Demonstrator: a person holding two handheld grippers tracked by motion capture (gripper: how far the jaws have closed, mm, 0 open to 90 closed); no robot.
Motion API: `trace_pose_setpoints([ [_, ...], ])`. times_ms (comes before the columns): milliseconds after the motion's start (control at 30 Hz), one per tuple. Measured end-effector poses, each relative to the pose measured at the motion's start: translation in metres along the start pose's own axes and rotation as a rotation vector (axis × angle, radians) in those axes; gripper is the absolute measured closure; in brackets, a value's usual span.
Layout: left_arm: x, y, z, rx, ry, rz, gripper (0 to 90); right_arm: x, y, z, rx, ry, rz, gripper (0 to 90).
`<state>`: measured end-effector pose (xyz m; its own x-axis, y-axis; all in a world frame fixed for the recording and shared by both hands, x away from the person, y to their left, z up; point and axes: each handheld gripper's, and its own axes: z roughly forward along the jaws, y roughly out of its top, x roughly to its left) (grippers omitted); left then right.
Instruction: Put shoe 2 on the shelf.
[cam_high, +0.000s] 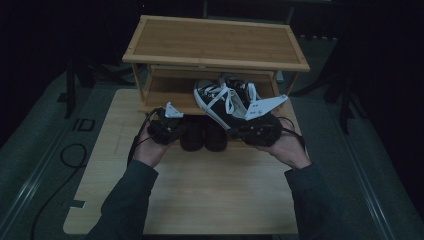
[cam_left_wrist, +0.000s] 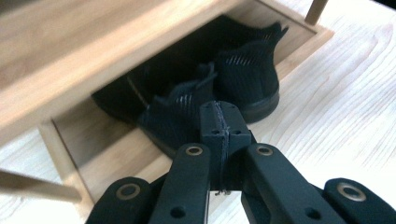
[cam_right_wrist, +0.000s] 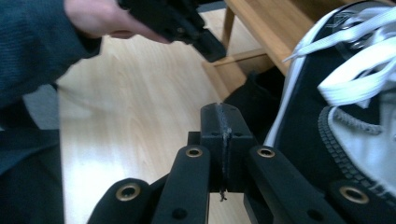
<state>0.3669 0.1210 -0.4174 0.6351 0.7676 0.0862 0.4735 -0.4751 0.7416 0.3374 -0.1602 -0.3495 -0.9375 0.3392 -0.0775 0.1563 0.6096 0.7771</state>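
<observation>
Two black shoes (cam_left_wrist: 205, 98) straight ahead of left gripper (cam_left_wrist: 219, 122), heels toward it, toes under shelf (cam_high: 165, 97); both grippers' fingers pressed together, empty; right gripper (cam_right_wrist: 223, 122) beside sneakers (cam_high: 225, 97).

Light wooden table (cam_high: 200, 195), lower centre of frame. Bamboo shoe rack (cam_high: 215, 42) stands at its far edge. Black shoes (cam_high: 202, 135) on the rack's bottom shelf, mid-frame.

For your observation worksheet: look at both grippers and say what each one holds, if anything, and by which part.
Nothing is held. The left gripper and the right gripper each have their jaws shut pad against pad, with nothing between them.
</observation>
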Motion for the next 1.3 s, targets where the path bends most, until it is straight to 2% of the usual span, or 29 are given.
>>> trace_pose_setpoints([
  [167, -0.003, 0.011, 0.001, -0.023, 0.002, 0.008, 90.0, 0.0, -0.008, 0.005, 0.031, -0.016, -0.003, 89.1],
  [300, -0.004, 0.018, 0.0, -0.035, 0.012, 0.034, 90.0, 0.002, -0.017, 0.008, 0.044, -0.016, -0.009, 88.1],
  [733, -0.003, 0.046, 0.004, -0.062, 0.043, 0.047, 90.0, 0.003, -0.051, 0.019, 0.027, 0.019, 0.048, 81.3],
  [1000, -0.007, 0.058, 0.014, -0.05, 0.053, 0.069, 90.0, 0.002, -0.065, 0.019, 0.033, 0.031, 0.068, 79.6],
  [1100, -0.009, 0.062, 0.022, -0.019, 0.09, 0.092, 90.0, 0.001, -0.07, 0.019, 0.039, 0.037, 0.078, 79.4],
  [1300, -0.009, 0.067, 0.026, -0.001, 0.114, 0.092, 90.0, 0.0, -0.072, 0.019, 0.032, 0.038, 0.08, 79.0],
])
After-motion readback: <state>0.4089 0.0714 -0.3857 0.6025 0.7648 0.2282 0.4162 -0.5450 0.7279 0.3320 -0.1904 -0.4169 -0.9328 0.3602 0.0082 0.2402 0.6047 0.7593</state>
